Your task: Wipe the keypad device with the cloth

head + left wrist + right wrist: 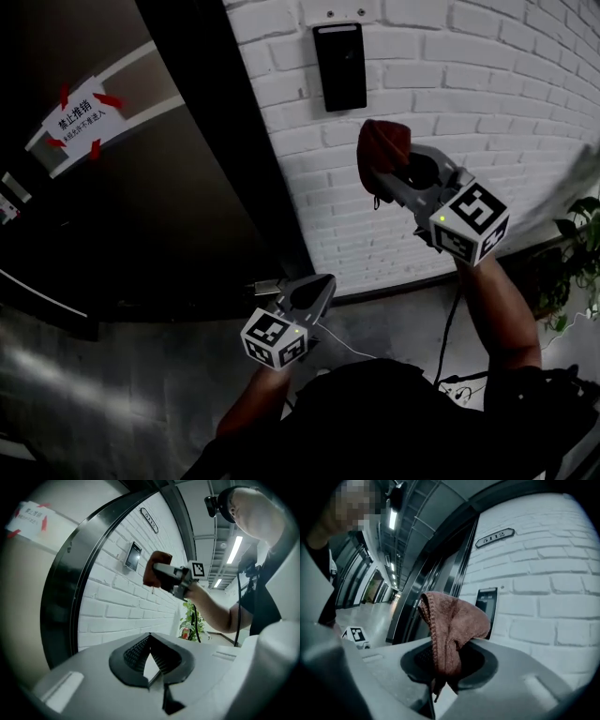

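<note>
Head view: the keypad device (340,66) hangs upright on the white brick wall (487,103), above and slightly left of the right gripper (386,173), which pinches the cloth (382,142) just short of it, while the left gripper (279,292) sits low and well apart. Left gripper view: its jaws meet at the tips on nothing, aimed at the wall below the device. Right gripper view: jaws clamp the bunched cloth (452,630), with the device (486,604) straight ahead, just beyond.
</note>
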`<state>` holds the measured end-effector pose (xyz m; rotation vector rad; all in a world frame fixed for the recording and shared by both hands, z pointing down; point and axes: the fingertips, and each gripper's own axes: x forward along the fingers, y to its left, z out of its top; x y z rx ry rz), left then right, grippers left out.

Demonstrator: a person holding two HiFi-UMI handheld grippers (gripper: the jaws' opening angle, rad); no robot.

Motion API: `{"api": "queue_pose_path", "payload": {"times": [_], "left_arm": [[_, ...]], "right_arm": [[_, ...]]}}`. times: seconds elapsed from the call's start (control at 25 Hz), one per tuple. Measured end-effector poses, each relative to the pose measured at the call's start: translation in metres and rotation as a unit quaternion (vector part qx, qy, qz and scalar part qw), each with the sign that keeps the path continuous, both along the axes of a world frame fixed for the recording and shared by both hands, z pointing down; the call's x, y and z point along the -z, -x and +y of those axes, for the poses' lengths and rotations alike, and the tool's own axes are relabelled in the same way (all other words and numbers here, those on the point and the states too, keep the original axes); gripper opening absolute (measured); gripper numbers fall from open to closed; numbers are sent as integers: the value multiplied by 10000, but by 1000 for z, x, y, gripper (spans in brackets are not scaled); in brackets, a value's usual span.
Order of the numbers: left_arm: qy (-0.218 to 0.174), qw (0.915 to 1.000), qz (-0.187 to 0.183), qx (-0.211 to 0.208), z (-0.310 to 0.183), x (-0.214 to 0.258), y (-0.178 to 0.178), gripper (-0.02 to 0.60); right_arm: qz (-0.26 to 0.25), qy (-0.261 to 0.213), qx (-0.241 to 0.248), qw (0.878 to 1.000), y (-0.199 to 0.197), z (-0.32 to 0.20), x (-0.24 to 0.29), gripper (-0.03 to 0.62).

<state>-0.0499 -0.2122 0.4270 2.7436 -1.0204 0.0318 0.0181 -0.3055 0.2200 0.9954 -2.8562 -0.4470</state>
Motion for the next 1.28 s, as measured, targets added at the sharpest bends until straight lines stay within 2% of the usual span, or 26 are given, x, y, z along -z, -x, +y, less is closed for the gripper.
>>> {"api": "queue_pose_path", "payload": {"times": [0.24, 0.52, 1.04, 1.28], "left_arm": [[39, 9999, -101, 67, 5, -3, -6, 17], [22, 9996, -186, 213, 4, -12, 0, 17], [119, 9997, -149, 173, 3, -18, 7, 17], [229, 9996, -126, 38, 8, -23, 6, 17]], "right_arm": [[-246, -484, -240, 9982, 14, -49, 93, 66], [-660, -493, -509, 9953, 19, -85, 154, 66], [-616, -745, -1142, 9887, 22, -106, 158, 67], [-639, -598, -1276, 9880, 21, -107, 143, 67]]}}
